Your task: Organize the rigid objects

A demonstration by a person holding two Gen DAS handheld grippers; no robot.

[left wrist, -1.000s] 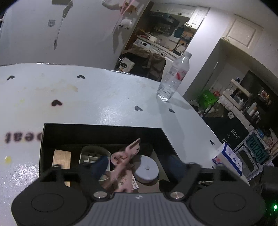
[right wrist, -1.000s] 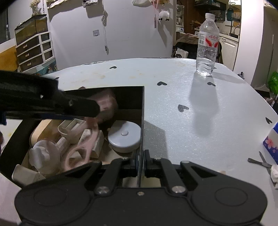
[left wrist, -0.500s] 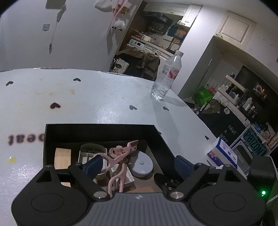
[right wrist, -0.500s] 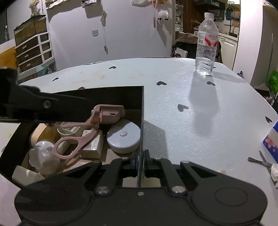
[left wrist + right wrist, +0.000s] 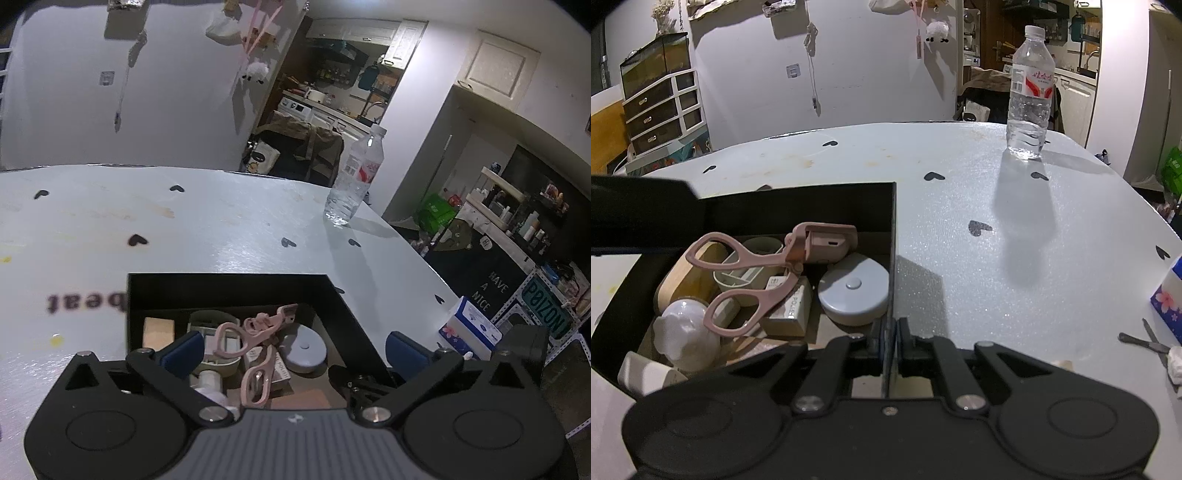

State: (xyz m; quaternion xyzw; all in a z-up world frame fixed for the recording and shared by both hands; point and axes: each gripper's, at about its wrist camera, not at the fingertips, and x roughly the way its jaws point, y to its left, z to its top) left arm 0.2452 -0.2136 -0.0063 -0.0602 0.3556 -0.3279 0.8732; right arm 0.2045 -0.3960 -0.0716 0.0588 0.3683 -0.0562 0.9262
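While right fingers point(image 5: 891, 334) pinch box wall point(image 5: 894, 236), left gripper point(image 5: 293, 349) gapes.

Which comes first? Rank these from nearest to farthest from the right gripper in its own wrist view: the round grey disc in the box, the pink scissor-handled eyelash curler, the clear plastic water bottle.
1. The round grey disc, just left of the right gripper, inside the black box.
2. The pink scissor-handled eyelash curler, farther left, lying atop the box's contents.
3. The clear plastic water bottle, far ahead to the right, upright on the table.

In the box point(image 5: 798, 195) I count one pink eyelash curler point(image 5: 768, 266), one grey round case point(image 5: 854, 291), one white bulb point(image 5: 685, 334); beyond the box, one water bottle point(image 5: 1030, 92).
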